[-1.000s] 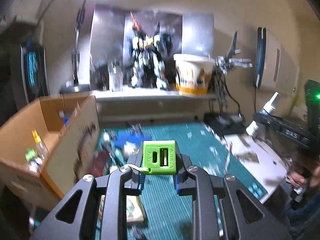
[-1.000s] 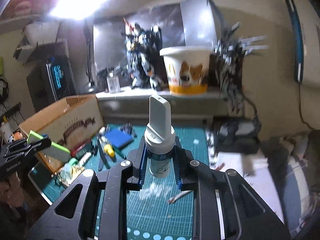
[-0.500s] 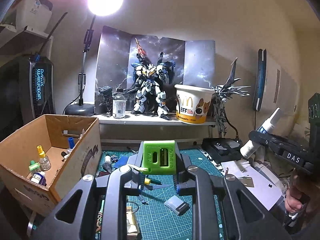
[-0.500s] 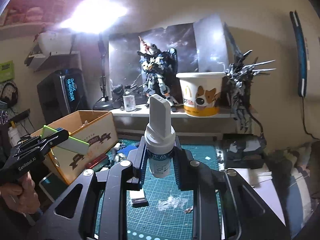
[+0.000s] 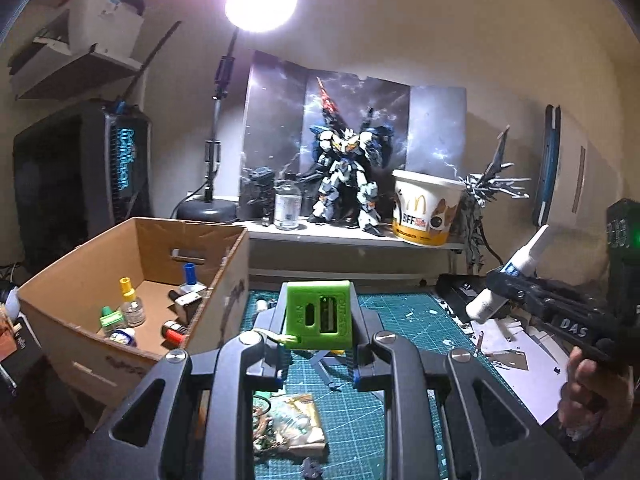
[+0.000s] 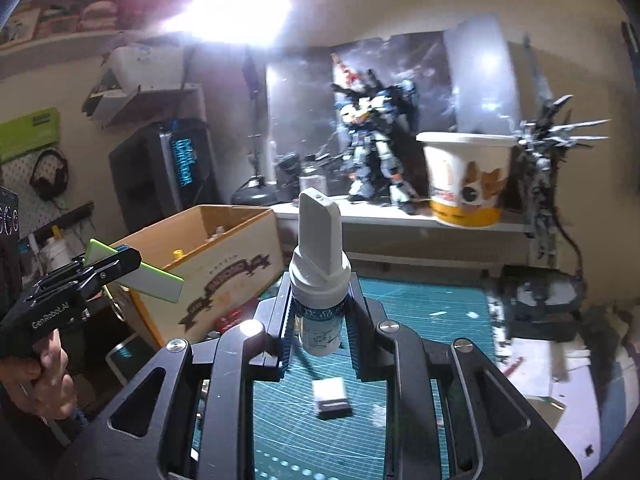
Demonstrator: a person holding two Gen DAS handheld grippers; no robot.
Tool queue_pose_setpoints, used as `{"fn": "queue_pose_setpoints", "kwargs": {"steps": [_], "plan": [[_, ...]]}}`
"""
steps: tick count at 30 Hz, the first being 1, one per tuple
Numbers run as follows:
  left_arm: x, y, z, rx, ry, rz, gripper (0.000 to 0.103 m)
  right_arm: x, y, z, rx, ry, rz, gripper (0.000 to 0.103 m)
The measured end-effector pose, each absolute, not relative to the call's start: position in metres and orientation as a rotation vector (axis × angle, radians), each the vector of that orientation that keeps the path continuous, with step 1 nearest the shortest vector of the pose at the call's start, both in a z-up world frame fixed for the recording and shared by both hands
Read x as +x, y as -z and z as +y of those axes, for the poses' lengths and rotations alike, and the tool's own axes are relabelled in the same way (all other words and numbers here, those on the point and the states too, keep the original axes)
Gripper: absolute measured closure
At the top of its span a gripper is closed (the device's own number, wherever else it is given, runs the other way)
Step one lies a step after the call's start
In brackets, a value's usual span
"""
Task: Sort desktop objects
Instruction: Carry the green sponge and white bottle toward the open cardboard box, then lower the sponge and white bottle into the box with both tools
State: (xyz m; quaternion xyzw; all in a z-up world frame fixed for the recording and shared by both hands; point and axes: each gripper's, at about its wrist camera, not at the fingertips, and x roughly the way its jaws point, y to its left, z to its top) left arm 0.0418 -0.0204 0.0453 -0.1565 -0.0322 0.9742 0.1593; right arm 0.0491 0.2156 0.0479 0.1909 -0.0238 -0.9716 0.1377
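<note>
While both tools are hanging over the tabletop (image 5: 404, 320), the left tool (image 5: 318, 344) is clamping a green block (image 5: 319, 314) and the right tool (image 6: 320, 320) is gripping a white bottle (image 6: 320, 276) upright by its body. Each item is sitting near the box (image 5: 100, 276) at the left, which is already holding small bottles. Judging by this, carrying each over the rim, then lowering before releasing, is looking wise, so nothing is tipping the bottles inside
</note>
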Motion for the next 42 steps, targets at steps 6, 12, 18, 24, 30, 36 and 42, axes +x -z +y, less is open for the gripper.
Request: {"fn": "queue_pose_setpoints", "kwargs": {"steps": [6,12,18,24,30,36,42], "plan": [[0.058,-0.051,-0.048,-0.429,-2.846,-0.118,0.081,0.038,-0.045,0.185,0.546,2.688,-0.056,0.081],[0.075,-0.055,-0.077,-0.426,-2.927,-0.144,0.081,0.031,-0.042,0.149,0.541,2.566,-0.033,0.081],[0.089,-0.053,-0.1,-0.46,-3.013,-0.157,0.081,0.028,-0.037,0.118,0.547,2.435,-0.018,0.081],[0.094,-0.044,-0.125,-0.553,-3.081,-0.211,0.081,0.022,-0.029,0.095,0.579,2.339,-0.017,0.081],[0.098,-0.042,-0.142,-0.586,-3.115,-0.227,0.081,0.013,-0.024,0.075,0.613,2.249,-0.027,0.081],[0.098,-0.052,-0.152,-0.643,-3.103,-0.204,0.081,0.003,-0.028,0.064,0.65,2.191,0.004,0.081],[0.08,-0.08,-0.152,-0.696,-3.111,-0.037,0.081,-0.012,-0.063,0.053,0.639,2.137,0.085,0.081]]}}
